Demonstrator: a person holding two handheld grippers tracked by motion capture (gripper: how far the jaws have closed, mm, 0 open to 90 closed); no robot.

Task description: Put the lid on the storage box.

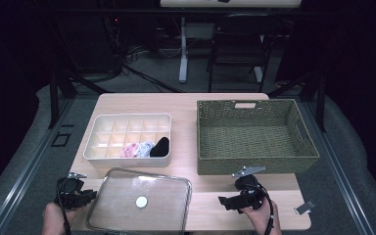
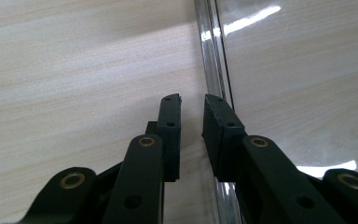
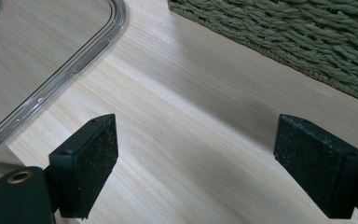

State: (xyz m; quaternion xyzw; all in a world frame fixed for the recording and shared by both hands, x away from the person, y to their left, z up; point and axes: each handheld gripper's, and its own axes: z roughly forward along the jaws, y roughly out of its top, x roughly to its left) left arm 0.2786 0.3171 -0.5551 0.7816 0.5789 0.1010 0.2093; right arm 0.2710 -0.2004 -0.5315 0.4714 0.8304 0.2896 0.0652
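Clear lid (image 1: 139,200): lies flat on the wooden surface (image 1: 196,105) at its near edge, between the two claws; rectangular, rounded corners, a raised rim, and a white round knob (image 1: 141,201) at its centre.
Lid rim: in the left gripper view the rim (image 2: 213,70) runs up from just beside the inner jaw; in the right gripper view one rounded corner (image 3: 114,18) shows at upper left.
Left claw (image 1: 89,195): held in the person's left hand (image 1: 54,218) at the lid's left edge. In the left gripper view (image 2: 192,116) the jaws stand close together with a narrow gap between them and nothing in it. The lid's rim lies beside the jaws, not between them; contact cannot be told.
Right claw (image 1: 223,201): held in the right hand (image 1: 259,215), on bare wood to the right of the lid, apart from it. In the right gripper view (image 3: 196,154) the jaws are spread wide, empty.
Divided organiser tray (image 1: 94,139): white, just behind the lid; pink, pale patterned and black rolled fabric items (image 1: 144,148) fill its front-right compartments.
Woven basket (image 1: 205,139): green, rectangular, with handle slots, right half of the surface, just behind the right claw.
Small clip-like object (image 1: 304,207): at the near right corner of the surface; too small to identify.
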